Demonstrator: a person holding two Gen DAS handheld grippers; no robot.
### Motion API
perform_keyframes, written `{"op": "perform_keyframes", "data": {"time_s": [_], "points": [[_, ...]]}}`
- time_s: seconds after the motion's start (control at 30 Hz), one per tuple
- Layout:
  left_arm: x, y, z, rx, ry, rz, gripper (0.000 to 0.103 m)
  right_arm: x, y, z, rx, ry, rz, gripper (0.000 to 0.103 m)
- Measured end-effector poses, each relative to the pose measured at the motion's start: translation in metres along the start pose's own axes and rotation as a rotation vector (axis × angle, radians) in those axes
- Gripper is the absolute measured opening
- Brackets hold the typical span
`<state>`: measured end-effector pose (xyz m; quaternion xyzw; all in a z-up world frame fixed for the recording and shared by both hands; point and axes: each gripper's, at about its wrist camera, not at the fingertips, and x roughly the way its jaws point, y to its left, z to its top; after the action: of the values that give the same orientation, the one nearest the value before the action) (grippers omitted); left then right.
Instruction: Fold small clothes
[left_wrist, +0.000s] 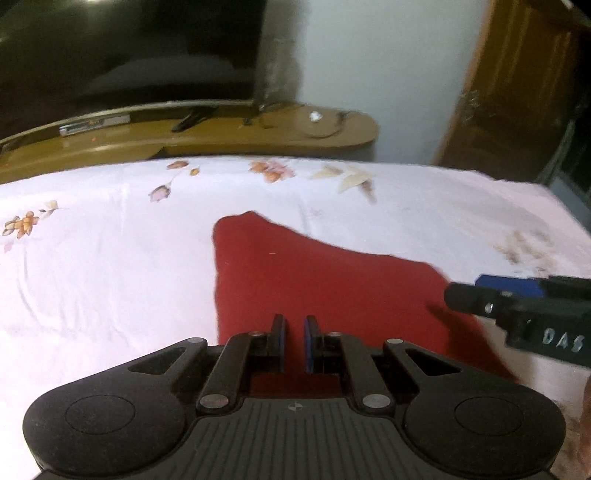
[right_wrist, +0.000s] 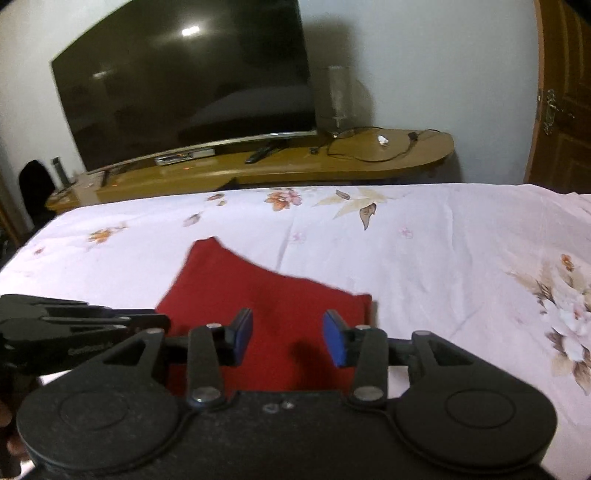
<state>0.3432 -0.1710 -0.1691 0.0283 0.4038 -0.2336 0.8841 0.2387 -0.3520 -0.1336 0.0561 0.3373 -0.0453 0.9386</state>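
Note:
A small red garment (left_wrist: 314, 280) lies flat on the white flowered bedsheet (left_wrist: 110, 258), one corner drawn out into a point on the far side. My left gripper (left_wrist: 294, 319) hovers over its near part with the blue pads almost together and nothing visibly pinched. In the right wrist view the red garment (right_wrist: 266, 288) lies under my right gripper (right_wrist: 288, 317), whose blue pads stand apart above the cloth without pressing on it. The right gripper (left_wrist: 465, 290) also enters the left wrist view at the garment's right edge. The left gripper (right_wrist: 159, 319) shows at the garment's left edge.
Beyond the bed's far edge stands a low wooden TV stand (right_wrist: 258, 166) with a large dark TV (right_wrist: 184, 85), a remote (right_wrist: 258, 153) and cables (right_wrist: 369, 147). A brown wooden door (right_wrist: 561, 110) is at the right. The bedsheet (right_wrist: 443, 258) spreads wide around the garment.

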Motion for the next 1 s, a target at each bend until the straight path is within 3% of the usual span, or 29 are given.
{"op": "perform_keyframes", "data": {"time_s": [0.2,0.43,0.5,0.53,0.57,0.67,0.77,1.0], "points": [[0.027,-0.006,0.001,0.017,-0.016,0.005,0.009,0.060,-0.004,-0.026,-0.014,0.092,-0.089,0.041],[0.009,-0.008,-0.001,0.018,-0.001,0.032,0.014,0.029,0.003,-0.018,-0.017,0.019,-0.044,0.044],[0.002,-0.010,-0.007,0.029,-0.002,0.039,0.037,0.014,0.009,-0.019,-0.022,0.000,-0.017,0.045],[-0.003,-0.011,-0.011,0.034,-0.004,0.044,0.068,0.006,0.012,-0.023,-0.030,-0.007,-0.004,0.045],[-0.007,-0.013,-0.018,0.039,-0.007,0.060,0.085,0.002,0.015,-0.025,-0.037,-0.012,-0.001,0.045],[-0.013,-0.017,-0.037,0.073,0.010,0.065,0.085,-0.003,0.022,-0.041,-0.075,-0.001,-0.028,0.050],[-0.021,-0.015,-0.049,0.045,0.016,0.058,0.085,0.009,0.019,-0.056,-0.070,0.073,-0.048,0.050],[-0.042,-0.018,-0.057,0.055,0.014,0.056,0.085,-0.026,0.018,-0.055,-0.018,0.010,-0.043,0.056]]}}
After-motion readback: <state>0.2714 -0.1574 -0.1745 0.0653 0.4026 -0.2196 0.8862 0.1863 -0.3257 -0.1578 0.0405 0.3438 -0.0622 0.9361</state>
